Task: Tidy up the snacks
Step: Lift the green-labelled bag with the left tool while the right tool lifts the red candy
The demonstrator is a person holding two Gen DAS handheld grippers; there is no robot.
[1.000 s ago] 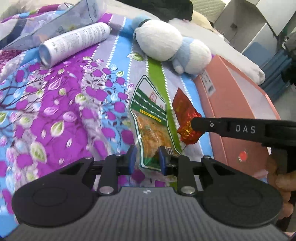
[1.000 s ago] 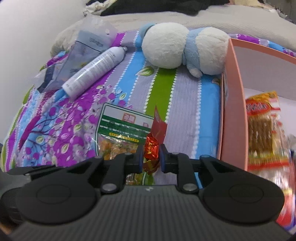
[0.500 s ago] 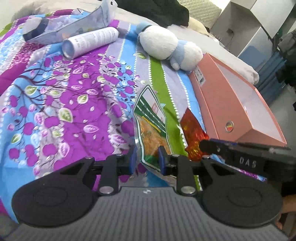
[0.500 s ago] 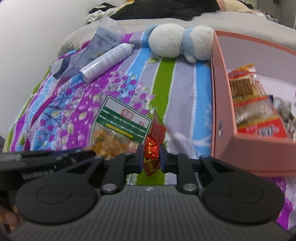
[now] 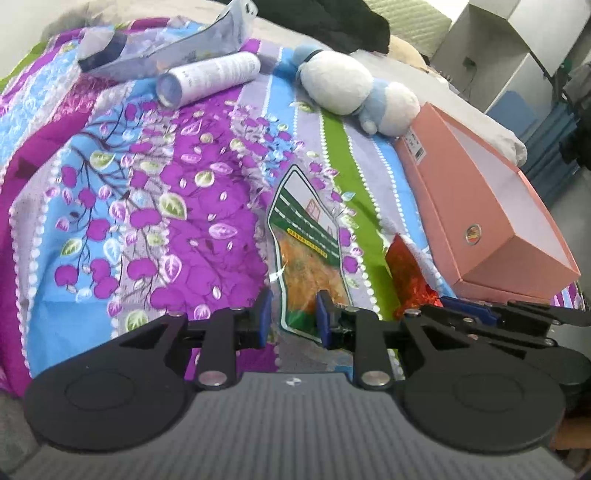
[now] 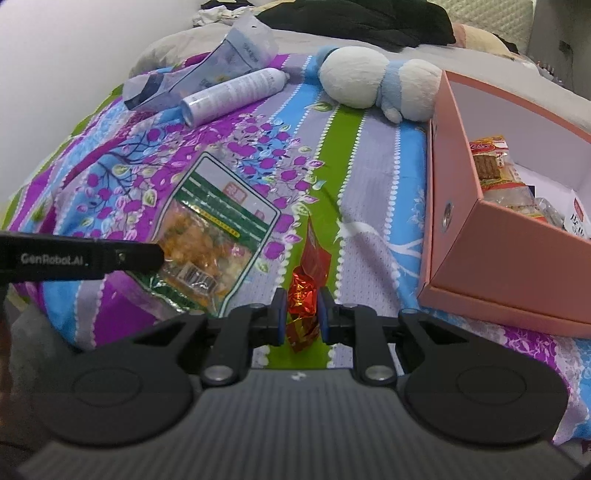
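My left gripper (image 5: 291, 319) is shut on the lower end of a green-and-white snack bag (image 5: 306, 236) with orange pieces inside; the bag also shows in the right wrist view (image 6: 214, 225). My right gripper (image 6: 300, 316) is shut on a small red foil snack packet (image 6: 308, 280), seen in the left wrist view (image 5: 410, 280) beside the bag. Both are held above the floral bedspread (image 5: 155, 206). A pink box (image 6: 491, 258) stands open at the right with several snack packs (image 6: 495, 170) inside; it also shows in the left wrist view (image 5: 476, 218).
A white spray can (image 6: 232, 96), a clear grey pouch (image 6: 207, 74) and a white-and-blue plush toy (image 6: 376, 83) lie at the far end of the bed. Dark clothes (image 6: 354, 18) lie behind them. White cabinets (image 5: 524, 48) stand right of the bed.
Both grippers have pulled back and risen with their snacks, so more of the bed and the box shows. The pink box now lies further right and lower in both views.
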